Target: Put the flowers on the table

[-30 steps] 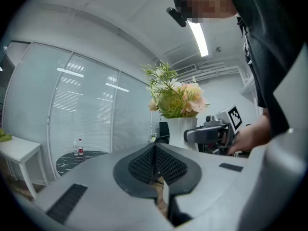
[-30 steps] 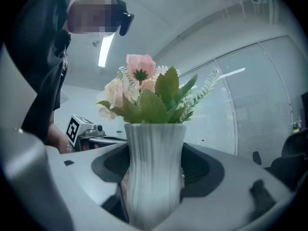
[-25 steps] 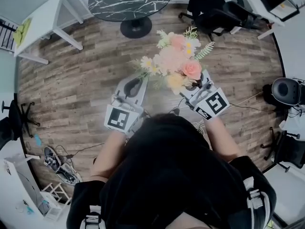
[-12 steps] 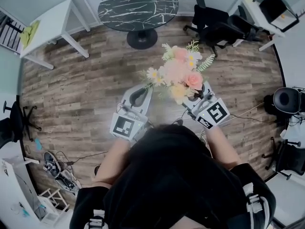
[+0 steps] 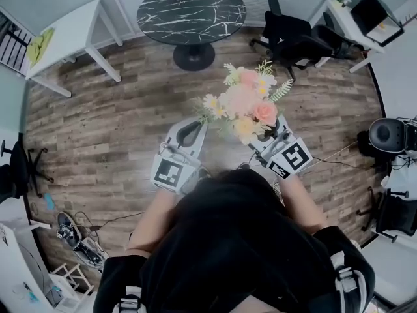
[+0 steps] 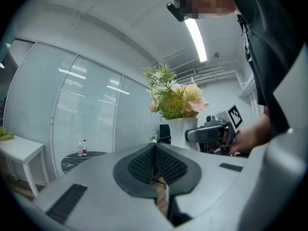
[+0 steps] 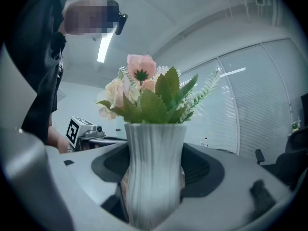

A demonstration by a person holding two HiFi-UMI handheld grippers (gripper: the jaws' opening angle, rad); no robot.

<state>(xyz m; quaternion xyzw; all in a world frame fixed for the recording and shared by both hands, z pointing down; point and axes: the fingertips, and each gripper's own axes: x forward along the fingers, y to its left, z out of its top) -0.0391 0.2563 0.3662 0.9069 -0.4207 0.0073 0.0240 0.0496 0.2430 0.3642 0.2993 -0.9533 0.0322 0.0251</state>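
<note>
Carrying the flowers, seen from above. We hold the left gripper (image 5: 190,128) with jaws pressed together on nothing, spare for steadying. Ahead stands the round table (image 5: 195,12), well apart from us. The flowers (image 5: 246,102) stand upright in a ribbed vase (image 7: 155,158), pinched at its waist by the right gripper (image 5: 273,130). We judge that a good placement needs the vase held level, a slow approach, and the base set flat on bare marble before the jaws spread.
</note>
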